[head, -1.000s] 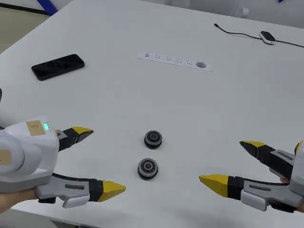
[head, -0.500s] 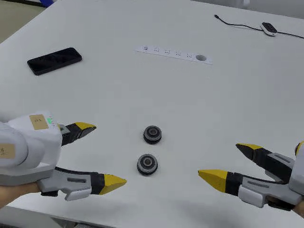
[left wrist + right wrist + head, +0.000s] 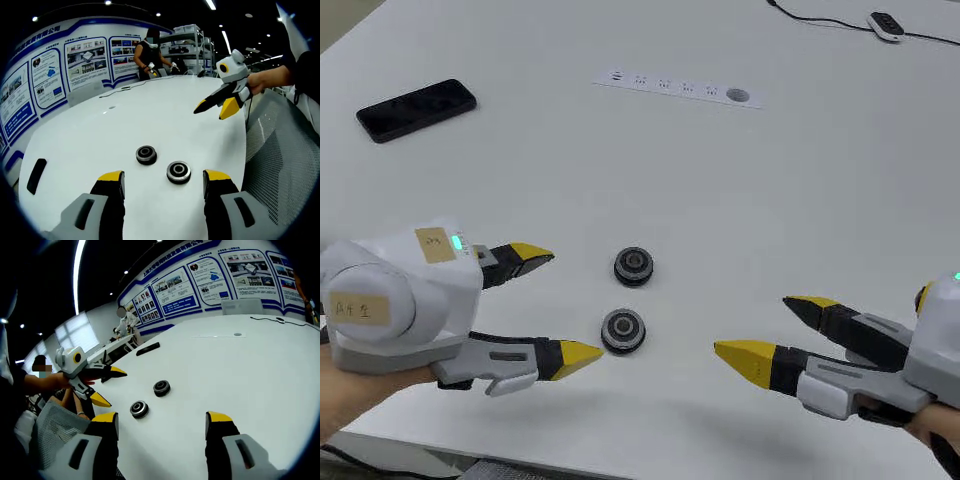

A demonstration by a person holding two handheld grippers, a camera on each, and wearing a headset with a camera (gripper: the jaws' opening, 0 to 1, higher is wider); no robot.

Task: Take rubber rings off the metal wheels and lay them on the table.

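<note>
Two small metal wheels with black rubber rings lie flat on the white table: the far wheel (image 3: 633, 266) (image 3: 146, 154) (image 3: 161, 387) and the near wheel (image 3: 622, 330) (image 3: 178, 171) (image 3: 139, 409). My left gripper (image 3: 553, 304) (image 3: 162, 176) is open just left of the wheels, its yellow tips on either side of the near wheel's level, touching nothing. Wide open and empty, my right gripper (image 3: 773, 327) (image 3: 162, 417) hovers right of the wheels, well apart from them.
A black phone (image 3: 416, 109) lies at the far left, a white power strip (image 3: 675, 88) beyond the wheels, and a cable with a remote (image 3: 885, 25) at the far right. The table's near edge (image 3: 620, 460) runs just below the grippers. People stand in the background.
My left gripper has moved right, closer to the near wheel. The right gripper has edged left. The head view has shifted, so the table items sit higher in the picture.
</note>
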